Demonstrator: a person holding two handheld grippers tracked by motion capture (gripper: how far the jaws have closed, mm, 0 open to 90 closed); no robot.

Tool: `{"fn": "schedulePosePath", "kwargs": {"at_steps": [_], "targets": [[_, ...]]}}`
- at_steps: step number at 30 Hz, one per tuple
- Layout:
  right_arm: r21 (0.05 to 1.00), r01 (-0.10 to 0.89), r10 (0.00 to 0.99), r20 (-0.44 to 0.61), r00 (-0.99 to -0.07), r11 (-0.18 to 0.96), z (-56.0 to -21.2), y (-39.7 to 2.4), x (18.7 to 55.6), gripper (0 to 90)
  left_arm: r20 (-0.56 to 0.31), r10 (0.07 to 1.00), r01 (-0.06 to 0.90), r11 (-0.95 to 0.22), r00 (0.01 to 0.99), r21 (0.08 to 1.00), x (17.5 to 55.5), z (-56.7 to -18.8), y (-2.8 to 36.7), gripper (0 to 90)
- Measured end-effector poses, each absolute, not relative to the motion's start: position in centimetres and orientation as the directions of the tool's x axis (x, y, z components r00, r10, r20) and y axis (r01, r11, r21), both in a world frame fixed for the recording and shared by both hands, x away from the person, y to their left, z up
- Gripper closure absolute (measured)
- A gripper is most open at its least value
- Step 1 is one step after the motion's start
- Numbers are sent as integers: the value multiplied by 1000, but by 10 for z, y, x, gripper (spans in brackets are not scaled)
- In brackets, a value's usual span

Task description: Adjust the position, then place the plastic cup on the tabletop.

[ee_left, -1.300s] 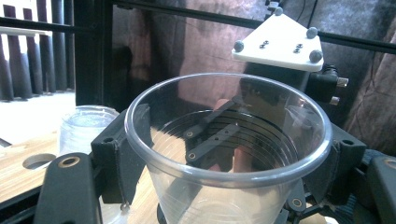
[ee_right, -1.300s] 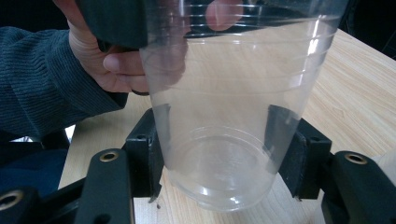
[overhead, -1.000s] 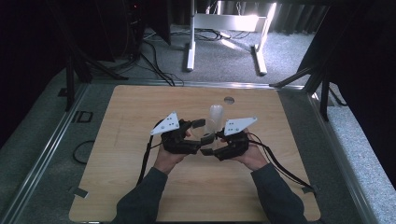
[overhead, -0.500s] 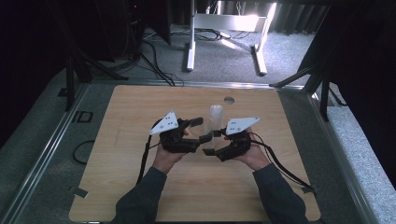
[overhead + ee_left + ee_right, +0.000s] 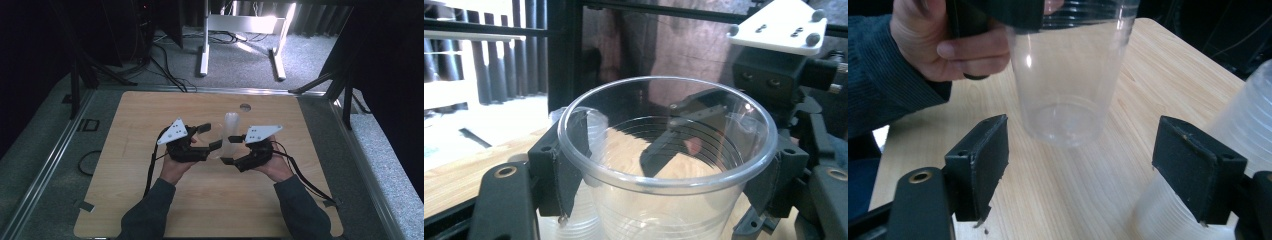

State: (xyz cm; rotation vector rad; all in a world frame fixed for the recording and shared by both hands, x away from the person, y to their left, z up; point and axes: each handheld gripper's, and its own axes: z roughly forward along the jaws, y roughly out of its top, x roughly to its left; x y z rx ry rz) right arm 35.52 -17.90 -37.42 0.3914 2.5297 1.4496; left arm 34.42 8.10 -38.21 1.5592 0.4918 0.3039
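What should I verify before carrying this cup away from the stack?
1. Left tool shut on the clear plastic cup: ok.
2. Right tool released, its jaws just opened, pads off the cup: ok.
3. Cup separated from the cup stack: ok.
4. Stack upright on the table: ok.
5. Cup bottom lifted off the table: cannot tell.

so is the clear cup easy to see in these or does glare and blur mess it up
High view: the clear cup nearly vanishes against the table, and backlight flares behind. Left gripper view: its rim is crisp, with bright overexposure at left. Right gripper view: the cup is sharp, the cup stack at right a soft blur.
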Motion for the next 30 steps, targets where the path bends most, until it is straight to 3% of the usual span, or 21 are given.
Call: {"fn": "schedulePosePath", "kwargs": {"at_steps": [30], "targets": [[855, 131, 376, -79, -923, 502, -366, -186, 347, 245, -70, 679, 128, -35, 731, 991, 345, -392, 98, 283]]}}
